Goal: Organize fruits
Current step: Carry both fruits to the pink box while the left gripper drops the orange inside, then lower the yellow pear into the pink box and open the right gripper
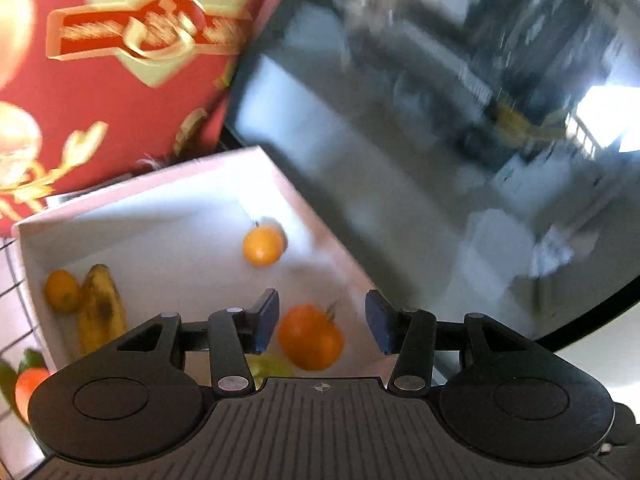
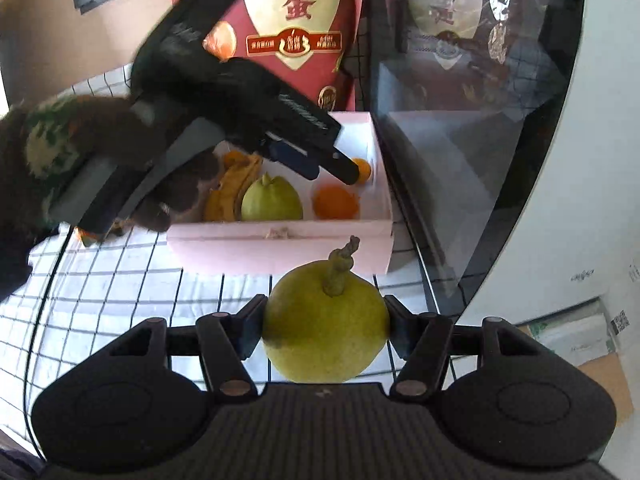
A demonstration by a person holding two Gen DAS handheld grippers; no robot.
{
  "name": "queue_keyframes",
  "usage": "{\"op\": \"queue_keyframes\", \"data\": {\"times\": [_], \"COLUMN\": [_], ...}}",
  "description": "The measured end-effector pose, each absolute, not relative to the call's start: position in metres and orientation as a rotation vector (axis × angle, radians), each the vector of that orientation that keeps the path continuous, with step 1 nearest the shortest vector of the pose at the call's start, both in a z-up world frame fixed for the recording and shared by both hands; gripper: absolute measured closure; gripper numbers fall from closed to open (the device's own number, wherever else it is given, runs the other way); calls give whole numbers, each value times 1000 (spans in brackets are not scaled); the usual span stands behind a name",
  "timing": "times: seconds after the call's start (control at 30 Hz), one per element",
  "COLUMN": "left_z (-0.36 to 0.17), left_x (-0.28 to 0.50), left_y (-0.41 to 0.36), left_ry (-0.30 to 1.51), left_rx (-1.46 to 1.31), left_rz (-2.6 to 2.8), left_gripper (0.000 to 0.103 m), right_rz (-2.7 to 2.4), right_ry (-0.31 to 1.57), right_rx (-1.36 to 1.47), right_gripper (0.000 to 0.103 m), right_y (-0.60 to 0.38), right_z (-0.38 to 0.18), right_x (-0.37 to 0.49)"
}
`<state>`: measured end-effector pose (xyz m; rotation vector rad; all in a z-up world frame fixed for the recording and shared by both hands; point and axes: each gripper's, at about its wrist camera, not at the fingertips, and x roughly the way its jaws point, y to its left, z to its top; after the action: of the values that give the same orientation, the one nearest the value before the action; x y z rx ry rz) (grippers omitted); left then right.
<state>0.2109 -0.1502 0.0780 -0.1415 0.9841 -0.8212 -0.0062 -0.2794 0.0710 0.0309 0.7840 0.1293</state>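
Observation:
My right gripper (image 2: 325,324) is shut on a yellow-green pear (image 2: 325,328), stem up, held above the checked cloth just in front of the white box (image 2: 280,240). The box holds an orange tomato-like fruit (image 1: 310,338), a small orange (image 1: 263,246), another small orange (image 1: 61,291), a browned banana (image 1: 100,312) and a green fruit (image 2: 271,200). My left gripper (image 1: 322,322) is open and hovers over the box, above the orange fruit; it also shows in the right wrist view (image 2: 320,164).
A red printed bag (image 2: 280,20) stands behind the box. A dark glass panel (image 2: 460,120) borders the box on the right. A checked cloth (image 2: 120,280) covers the table. Another orange fruit with green leaves (image 1: 28,384) lies left of the box.

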Motion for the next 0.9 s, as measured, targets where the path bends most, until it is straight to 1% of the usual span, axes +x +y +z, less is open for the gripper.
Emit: {"op": "queue_keyframes", "data": {"times": [0.17, 0.23, 0.33, 0.43, 0.63, 0.77, 0.9], "left_z": [119, 125, 116, 101, 68, 54, 40], "left_x": [183, 168, 141, 116, 66, 43, 32], "left_y": [-89, -58, -14, 24, 77, 103, 121], "left_ry": [811, 764, 776, 809, 861, 899, 920], "left_rx": [-229, -248, -280, -343, -421, -424, -462], "left_rz": [-736, -661, -533, -464, -286, -223, -188], "left_gripper": [51, 51, 51, 51, 51, 51, 51], "right_rz": [170, 203, 230, 245, 221, 189, 183], "right_ry": [744, 729, 704, 713, 822, 937, 942], "right_rx": [37, 73, 110, 137, 167, 151, 157], "right_gripper": [41, 41, 41, 41, 41, 41, 41], "right_y": [-271, -269, -261, -250, -236, -227, -223], "right_z": [89, 100, 112, 112, 78, 48, 35], "right_x": [14, 31, 68, 116, 194, 211, 208]}}
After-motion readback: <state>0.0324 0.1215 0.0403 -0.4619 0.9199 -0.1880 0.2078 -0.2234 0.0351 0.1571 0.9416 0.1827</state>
